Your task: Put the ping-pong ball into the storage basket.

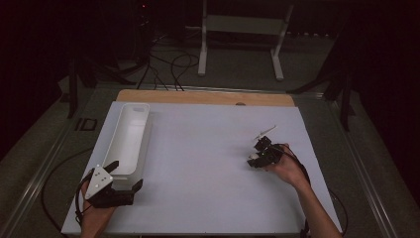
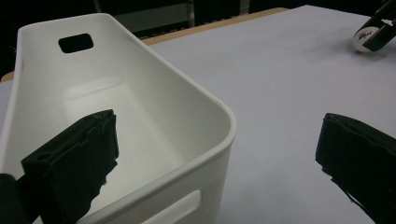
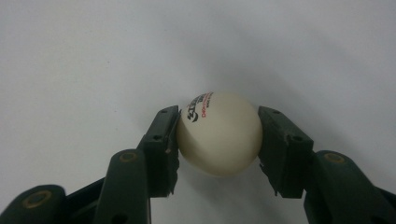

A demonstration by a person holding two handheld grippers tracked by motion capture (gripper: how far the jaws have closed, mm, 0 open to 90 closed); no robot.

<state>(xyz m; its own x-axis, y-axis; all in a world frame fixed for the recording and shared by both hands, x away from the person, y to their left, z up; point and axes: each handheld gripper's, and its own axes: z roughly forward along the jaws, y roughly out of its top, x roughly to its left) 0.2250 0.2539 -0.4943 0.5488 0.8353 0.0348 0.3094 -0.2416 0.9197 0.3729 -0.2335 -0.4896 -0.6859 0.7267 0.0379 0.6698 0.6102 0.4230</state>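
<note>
A cream table-tennis ball (image 3: 219,133) with dark and red print sits between the two black jaws of my right gripper (image 3: 218,135), and both pads press on its sides. From above, that gripper (image 1: 257,156) rests low on the white mat at the right, the ball (image 1: 253,156) a small pale spot at its tip. The ball (image 2: 365,38) also appears far off in the left gripper view. My left gripper (image 1: 126,177) stands open at the near left, its jaws straddling the near end wall of a long white bin (image 1: 130,136). The bin (image 2: 205,116) looks empty inside.
The white mat (image 1: 198,163) lies on a wooden-edged table (image 1: 208,97). A thin white stick-like object (image 1: 265,132) lies just beyond my right gripper. Cables and a white stand's legs (image 1: 240,44) are on the dark floor behind the table.
</note>
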